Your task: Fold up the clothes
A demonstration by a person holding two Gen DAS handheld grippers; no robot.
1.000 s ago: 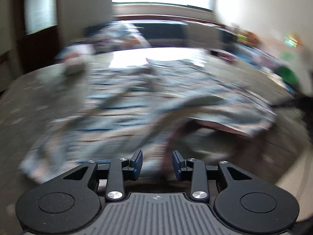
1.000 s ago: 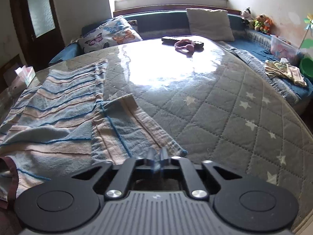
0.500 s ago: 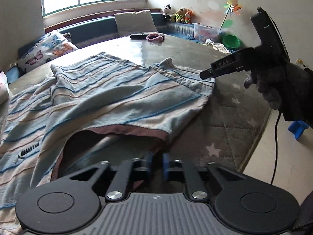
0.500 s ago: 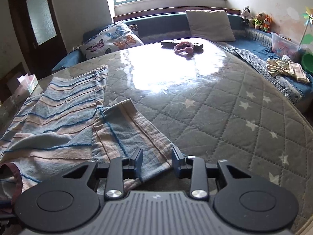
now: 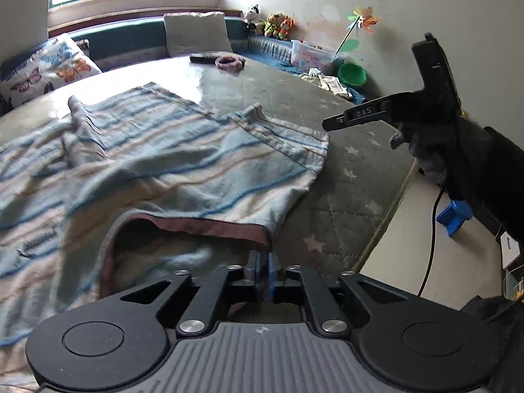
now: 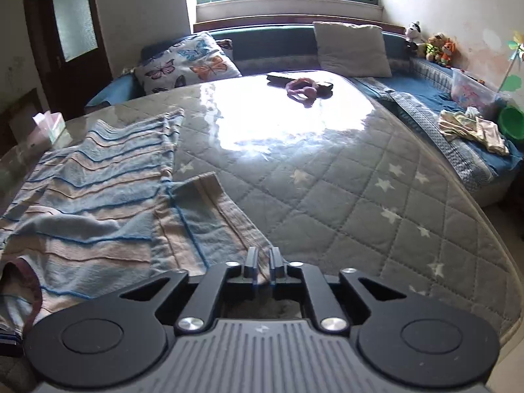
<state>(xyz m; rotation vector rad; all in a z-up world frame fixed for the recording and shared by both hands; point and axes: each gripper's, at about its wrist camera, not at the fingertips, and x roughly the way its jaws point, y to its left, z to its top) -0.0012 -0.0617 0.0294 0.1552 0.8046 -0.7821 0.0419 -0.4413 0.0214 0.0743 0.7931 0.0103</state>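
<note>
A blue and pink striped top (image 5: 170, 163) lies spread on the grey star-quilted surface (image 6: 344, 196), its maroon hem (image 5: 209, 226) nearest my left gripper (image 5: 262, 270). The left jaws are opening and show a narrow gap at the hem's corner; I cannot tell whether cloth lies between them. My right gripper (image 6: 263, 262) is at the corner of the sleeve (image 6: 203, 222). Its jaws are closing, a small gap remains, and the sleeve's edge lies between them. In the left wrist view a gloved hand (image 5: 425, 150) holds the right gripper (image 5: 330, 125) just over that sleeve corner.
A butterfly pillow (image 6: 186, 62) and a grey pillow (image 6: 352, 49) lean at the back. A remote with a pink band (image 6: 301, 86) lies far off. Clothes (image 6: 471, 127) and a green bowl (image 6: 511, 121) sit at right. A blue stool (image 5: 455, 216) stands on the floor past the edge.
The left view swung from a blur to steady on the hem; its jaws shut, then parted slightly. The right jaws opened wide, then narrowed around the sleeve corner, and rose a little.
</note>
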